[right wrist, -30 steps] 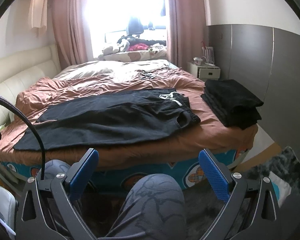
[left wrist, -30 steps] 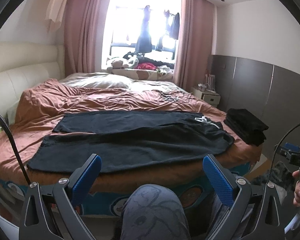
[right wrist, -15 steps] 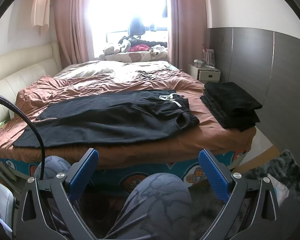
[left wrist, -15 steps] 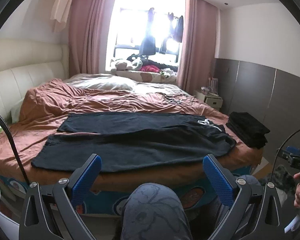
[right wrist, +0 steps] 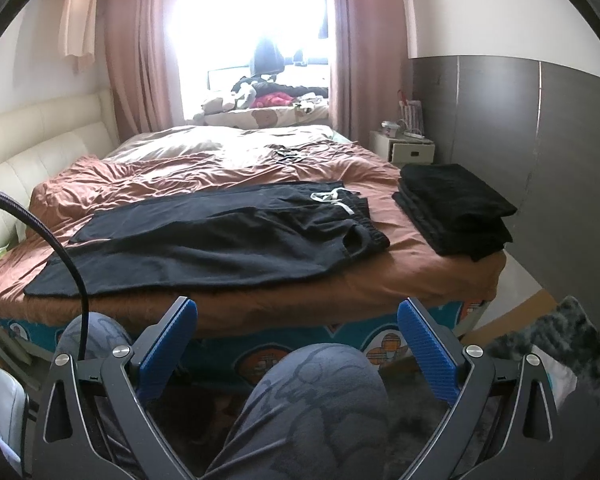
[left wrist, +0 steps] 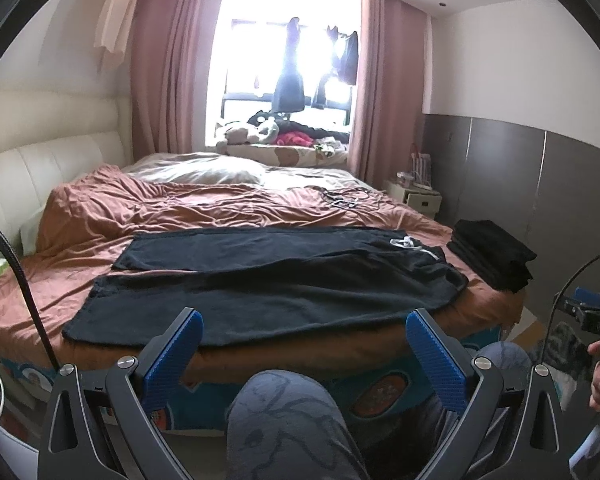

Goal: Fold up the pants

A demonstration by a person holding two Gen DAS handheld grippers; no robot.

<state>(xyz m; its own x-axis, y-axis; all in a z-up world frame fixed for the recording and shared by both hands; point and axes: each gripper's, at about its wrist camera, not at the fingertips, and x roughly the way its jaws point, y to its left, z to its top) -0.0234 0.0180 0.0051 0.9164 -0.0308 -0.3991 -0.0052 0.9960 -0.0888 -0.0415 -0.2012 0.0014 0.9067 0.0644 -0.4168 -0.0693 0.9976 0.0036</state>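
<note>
Black pants (left wrist: 260, 280) lie spread flat across the near part of the bed, legs to the left, waistband with a white drawstring (left wrist: 410, 245) to the right. They also show in the right wrist view (right wrist: 220, 240). My left gripper (left wrist: 302, 328) is open and empty, held back from the bed edge above my knee. My right gripper (right wrist: 296, 320) is open and empty, also short of the bed edge.
A stack of folded black clothes (right wrist: 456, 208) sits on the bed's right corner, also in the left wrist view (left wrist: 492, 254). The brown duvet (left wrist: 180, 216) is rumpled behind the pants. A white nightstand (right wrist: 404, 148) stands at the back right. A grey rug (right wrist: 560, 340) lies right.
Both grippers have risen and tilted up a little, so the bed sits lower in view. The pants have not moved. Both stay open.
</note>
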